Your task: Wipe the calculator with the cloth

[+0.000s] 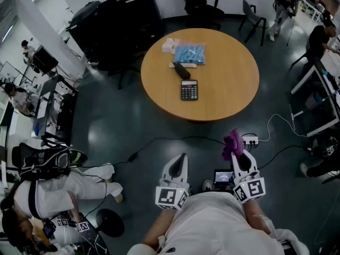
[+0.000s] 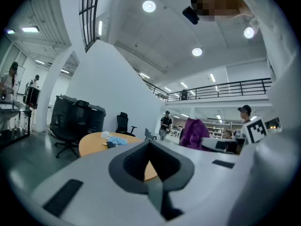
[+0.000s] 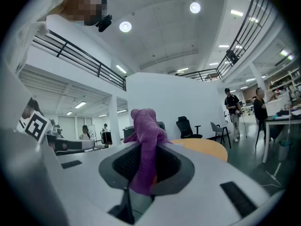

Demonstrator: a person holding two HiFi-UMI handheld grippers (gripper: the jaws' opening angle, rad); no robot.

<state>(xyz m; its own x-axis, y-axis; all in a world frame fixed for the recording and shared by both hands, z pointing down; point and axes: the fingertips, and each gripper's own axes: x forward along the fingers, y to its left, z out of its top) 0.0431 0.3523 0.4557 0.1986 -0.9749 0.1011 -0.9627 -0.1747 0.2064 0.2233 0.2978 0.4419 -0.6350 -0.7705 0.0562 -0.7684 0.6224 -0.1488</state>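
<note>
A black calculator (image 1: pixel 189 90) lies flat near the middle of the round wooden table (image 1: pixel 234 84), well ahead of both grippers. My right gripper (image 1: pixel 235 154) is shut on a purple cloth (image 1: pixel 232 143), which bunches up above its jaws (image 3: pixel 144 140). My left gripper (image 1: pixel 182 157) is shut with nothing in it; its jaws meet in the left gripper view (image 2: pixel 151 166). Both grippers hang over the dark floor, short of the table's near edge. The table (image 2: pixel 94 143) shows far off in the left gripper view, and the cloth (image 2: pixel 193 132) to the right.
On the table's far side lie a blue packet (image 1: pixel 189 53), a white box (image 1: pixel 169 45) and a black case (image 1: pixel 182 70). A white power strip (image 1: pixel 249 140) and cables cross the floor. Black bins (image 1: pixel 114 23), office chairs (image 1: pixel 203 4), desks and several people surround the table.
</note>
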